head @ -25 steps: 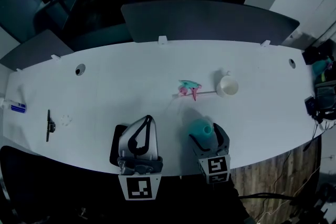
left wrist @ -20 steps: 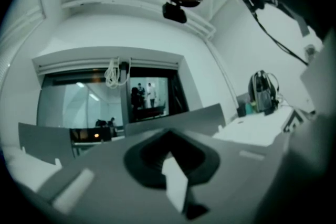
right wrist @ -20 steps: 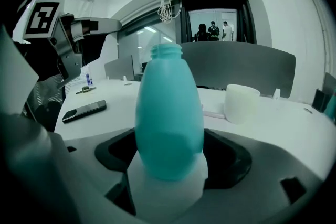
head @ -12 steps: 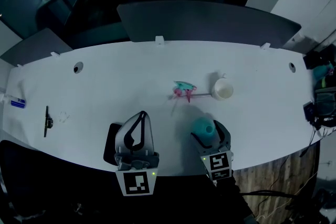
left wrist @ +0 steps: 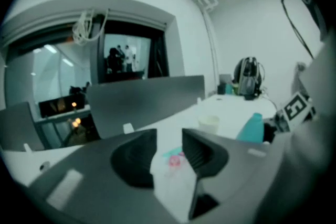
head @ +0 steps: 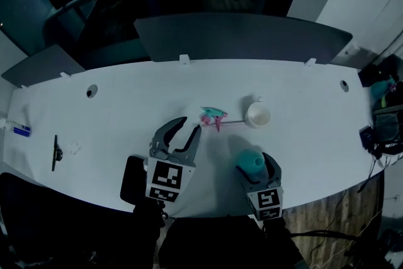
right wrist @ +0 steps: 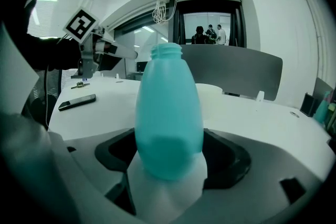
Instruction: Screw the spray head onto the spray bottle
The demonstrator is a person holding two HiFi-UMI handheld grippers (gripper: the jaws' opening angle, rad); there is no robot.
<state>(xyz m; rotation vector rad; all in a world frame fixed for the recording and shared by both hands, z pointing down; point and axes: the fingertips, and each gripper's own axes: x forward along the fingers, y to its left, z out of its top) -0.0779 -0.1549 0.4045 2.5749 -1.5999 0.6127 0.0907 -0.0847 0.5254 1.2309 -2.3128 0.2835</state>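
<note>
The pink-and-teal spray head (head: 213,116) lies on its side mid-table, its thin tube pointing right. My left gripper (head: 189,126) is just left of it and near it, jaws opening, nothing between the pads. In the left gripper view the spray head (left wrist: 173,159) shows through the gap ahead of that gripper (left wrist: 169,141). My right gripper (head: 253,165) is shut on the teal spray bottle (head: 251,160) near the front edge. In the right gripper view the bottle (right wrist: 169,107) stands upright with its neck uncapped.
A white cup (head: 258,114) sits at the end of the spray head's tube. A black phone (head: 132,178) lies by the front edge, left of my left gripper. A small black tool (head: 56,152) lies far left. Cluttered gear (head: 384,116) stands at the right end.
My left gripper has moved forward and right from over the phone toward the spray head, and its jaws have parted. The right gripper still holds the bottle in about the same place.
</note>
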